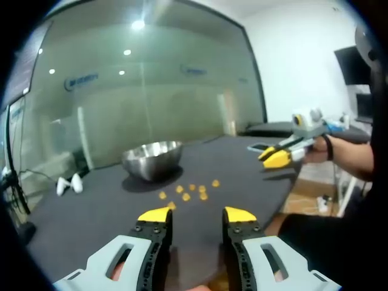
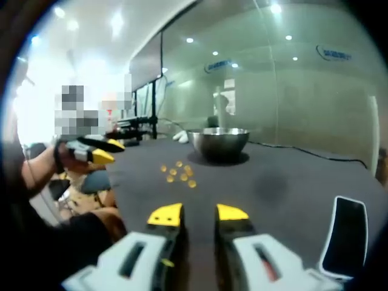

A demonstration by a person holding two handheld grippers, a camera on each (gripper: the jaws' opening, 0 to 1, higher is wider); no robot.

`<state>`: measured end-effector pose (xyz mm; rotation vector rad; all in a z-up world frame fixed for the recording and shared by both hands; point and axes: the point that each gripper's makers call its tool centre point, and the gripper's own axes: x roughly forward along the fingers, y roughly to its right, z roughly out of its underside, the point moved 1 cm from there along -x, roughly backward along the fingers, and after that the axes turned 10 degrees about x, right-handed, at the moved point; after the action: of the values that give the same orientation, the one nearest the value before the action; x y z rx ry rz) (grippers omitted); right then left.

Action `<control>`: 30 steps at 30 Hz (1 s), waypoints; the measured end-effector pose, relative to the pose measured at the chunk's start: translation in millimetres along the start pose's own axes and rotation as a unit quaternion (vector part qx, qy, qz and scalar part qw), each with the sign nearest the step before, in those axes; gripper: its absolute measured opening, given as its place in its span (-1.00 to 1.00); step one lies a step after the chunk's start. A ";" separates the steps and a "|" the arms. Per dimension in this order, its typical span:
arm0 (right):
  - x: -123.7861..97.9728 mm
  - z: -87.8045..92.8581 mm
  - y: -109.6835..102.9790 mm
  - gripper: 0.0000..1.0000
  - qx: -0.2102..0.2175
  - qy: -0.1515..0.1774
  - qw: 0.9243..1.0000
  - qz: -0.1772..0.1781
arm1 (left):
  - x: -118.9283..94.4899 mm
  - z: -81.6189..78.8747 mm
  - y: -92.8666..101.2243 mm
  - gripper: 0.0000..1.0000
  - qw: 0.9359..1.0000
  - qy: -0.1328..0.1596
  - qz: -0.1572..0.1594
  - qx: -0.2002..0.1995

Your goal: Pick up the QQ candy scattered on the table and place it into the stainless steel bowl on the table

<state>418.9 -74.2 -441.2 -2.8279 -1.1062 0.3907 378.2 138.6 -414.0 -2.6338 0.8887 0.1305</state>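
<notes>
Both grippers [image 1: 196,213] [image 2: 198,213] open and empty, poised short of the QQ candy [image 1: 189,191] scattered beside the stainless steel bowl [image 1: 152,159], ready for picking.

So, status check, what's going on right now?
Left tool and right tool open, empty. Candies loose beside steel bowl. Phone off aside, path clear.

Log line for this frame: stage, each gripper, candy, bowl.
stage: pre-pick | left gripper: open, empty, short of candies | right gripper: open, empty | QQ candies: scattered on table | stainless steel bowl: upright beyond candies
</notes>
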 end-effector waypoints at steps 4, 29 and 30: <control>0.3 0.4 0.2 -0.58 -0.001 -0.001 1.000 0.000 | 0.1 0.6 -0.1 -0.31 1.000 -0.001 0.000 0.000; 13.5 3.6 -2.7 -0.58 -0.008 -0.015 1.000 -0.008 | 0.0 3.5 -0.8 -0.31 1.000 -0.001 0.000 -0.003; 15.5 3.1 -2.7 -0.58 -0.008 -0.015 1.000 -0.009 | 0.1 3.6 -0.7 -0.31 1.000 -0.001 0.000 -0.003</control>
<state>427.2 -61.7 -446.9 -2.8334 -1.1449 0.4269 378.7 140.3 -417.2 -2.6380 0.8891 0.1363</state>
